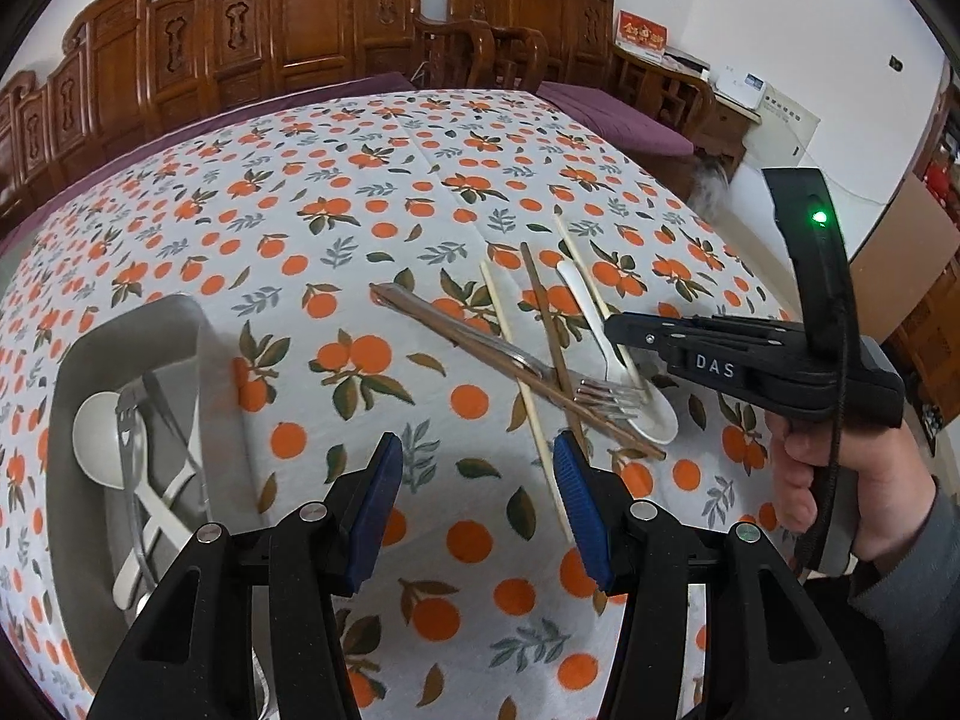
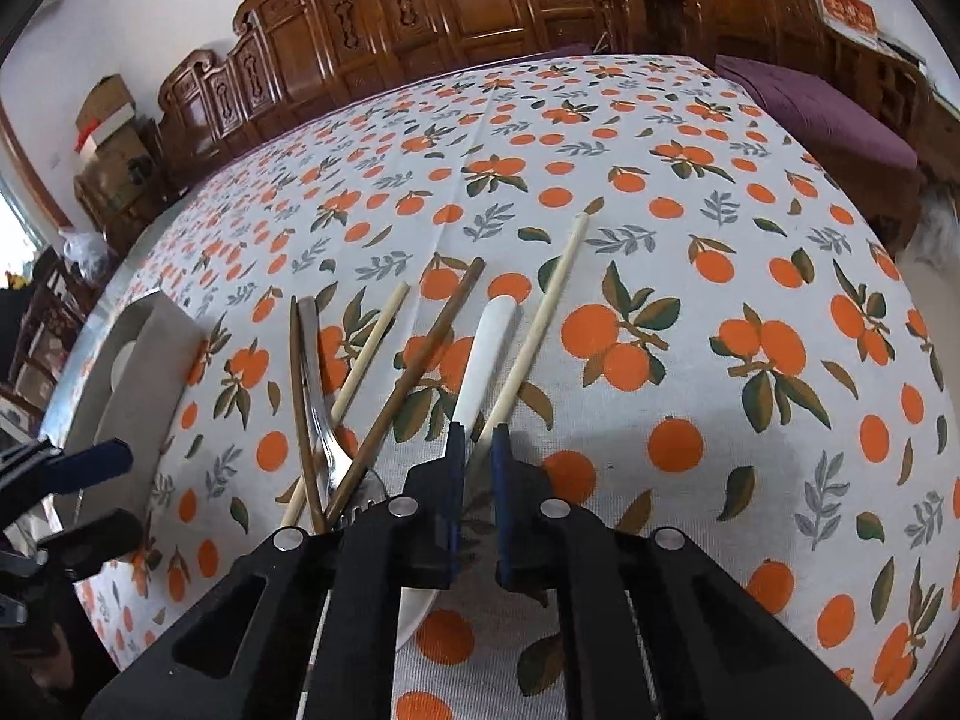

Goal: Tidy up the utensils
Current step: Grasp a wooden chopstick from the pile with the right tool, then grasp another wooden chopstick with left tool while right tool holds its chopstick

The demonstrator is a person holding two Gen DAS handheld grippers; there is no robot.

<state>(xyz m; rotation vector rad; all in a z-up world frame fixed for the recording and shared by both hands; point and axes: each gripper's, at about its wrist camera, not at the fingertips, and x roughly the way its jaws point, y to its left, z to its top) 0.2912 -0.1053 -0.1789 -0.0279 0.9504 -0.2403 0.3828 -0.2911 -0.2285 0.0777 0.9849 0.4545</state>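
A pile of utensils lies on the orange-print tablecloth: a white spoon [image 2: 487, 348], a metal fork [image 1: 600, 393], two pale chopsticks [image 2: 540, 324] and two brown chopsticks [image 2: 420, 372]. My right gripper [image 2: 478, 450] is nearly closed around the white spoon's handle and the pale chopstick beside it; whether it grips them is unclear. It also shows in the left wrist view [image 1: 618, 330]. My left gripper [image 1: 477, 468] is open and empty, just left of the pile. A grey tray [image 1: 174, 324] at the left holds a white spoon [image 1: 102, 438] and metal cutlery.
The table's far edge meets carved wooden chairs [image 1: 300, 30]. A purple cushion [image 1: 624, 114] sits on a bench at the far right. The grey tray [image 2: 150, 336] shows at the left of the right wrist view.
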